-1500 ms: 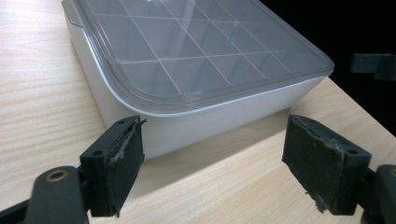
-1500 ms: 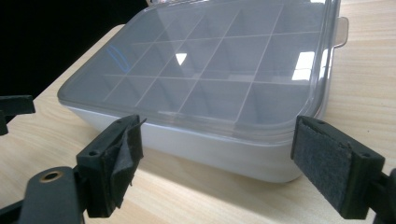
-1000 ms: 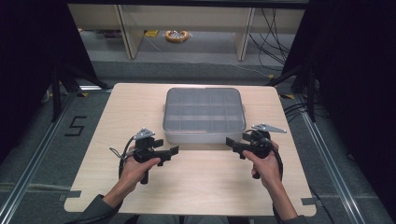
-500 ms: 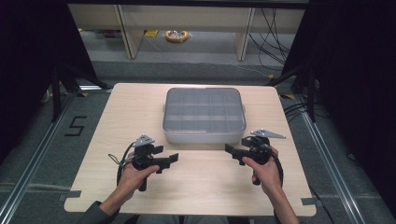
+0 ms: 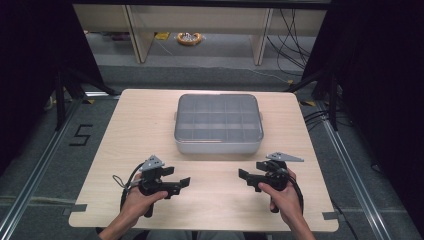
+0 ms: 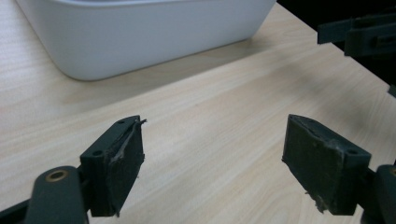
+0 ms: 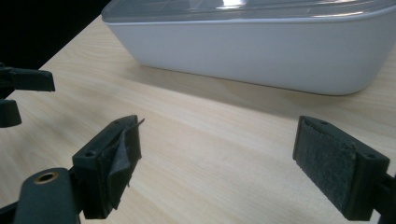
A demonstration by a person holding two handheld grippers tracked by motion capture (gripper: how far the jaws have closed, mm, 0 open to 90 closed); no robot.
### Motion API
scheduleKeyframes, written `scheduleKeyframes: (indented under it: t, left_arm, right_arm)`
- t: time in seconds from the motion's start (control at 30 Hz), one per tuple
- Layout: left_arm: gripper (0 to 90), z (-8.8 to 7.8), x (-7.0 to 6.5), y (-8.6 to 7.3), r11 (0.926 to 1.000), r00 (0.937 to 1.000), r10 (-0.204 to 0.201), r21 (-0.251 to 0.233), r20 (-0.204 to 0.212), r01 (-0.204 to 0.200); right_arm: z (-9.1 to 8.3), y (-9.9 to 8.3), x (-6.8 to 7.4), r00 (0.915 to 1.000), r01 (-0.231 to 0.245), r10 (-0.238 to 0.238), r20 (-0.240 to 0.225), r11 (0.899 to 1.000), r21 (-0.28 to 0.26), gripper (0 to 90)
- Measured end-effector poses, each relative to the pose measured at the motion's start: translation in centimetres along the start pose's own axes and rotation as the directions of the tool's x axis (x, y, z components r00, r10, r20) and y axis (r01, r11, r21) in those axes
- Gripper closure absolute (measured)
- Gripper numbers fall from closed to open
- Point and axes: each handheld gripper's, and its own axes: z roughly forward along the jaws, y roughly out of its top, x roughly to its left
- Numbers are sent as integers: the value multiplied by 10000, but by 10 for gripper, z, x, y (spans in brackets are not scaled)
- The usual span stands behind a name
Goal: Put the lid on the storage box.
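A grey lidded box with a clear top over several compartments sits at the table's middle. My left gripper hovers near the front edge, left of centre, pointing right with its jaws apart and nothing between them. My right gripper mirrors it on the right, pointing left, also open and holding nothing. In the left gripper view the open left gripper faces bare wood, with the box beyond and the right gripper at the top right. The right gripper view has the right gripper below the box.
The light wooden table has bare wood around the box and between the two grippers. Dark floor and black curtains surround it. Shelving legs and cables stand beyond the far edge. The left gripper juts in at the right gripper view's left edge.
Both grippers have drawn back from the box toward the table's near edge, and a wider strip of bare wood lies between them and the box. The box has not moved.
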Motion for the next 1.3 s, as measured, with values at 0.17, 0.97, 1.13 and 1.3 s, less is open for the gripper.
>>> scheduleKeyframes:
  t: [0.17, 0.97, 1.13, 1.3]
  left_arm:
    - [200, -7, -1, -13, 9998, 9999, 95, 161, 45, -96]
    - [193, -31, -19, -58, 9959, 9978, 664, 620, 2, -663]
    - [192, -32, -24, -64, 9946, 9972, 744, 722, 55, -746]
    - [186, -33, -29, -67, 9939, 9968, 775, 773, 199, -788]
  right_arm:
    - [-4, -4, 3, 9999, 130, -130, -31, 9999, -29, 162]
    - [-23, -52, 17, 9978, 662, -658, -87, 9963, 544, 166]
    - [-26, -59, 20, 9965, 793, -773, -325, 9947, 655, 166]
    - [-31, -66, 29, 9978, 483, -438, -499, 9944, 935, 167]
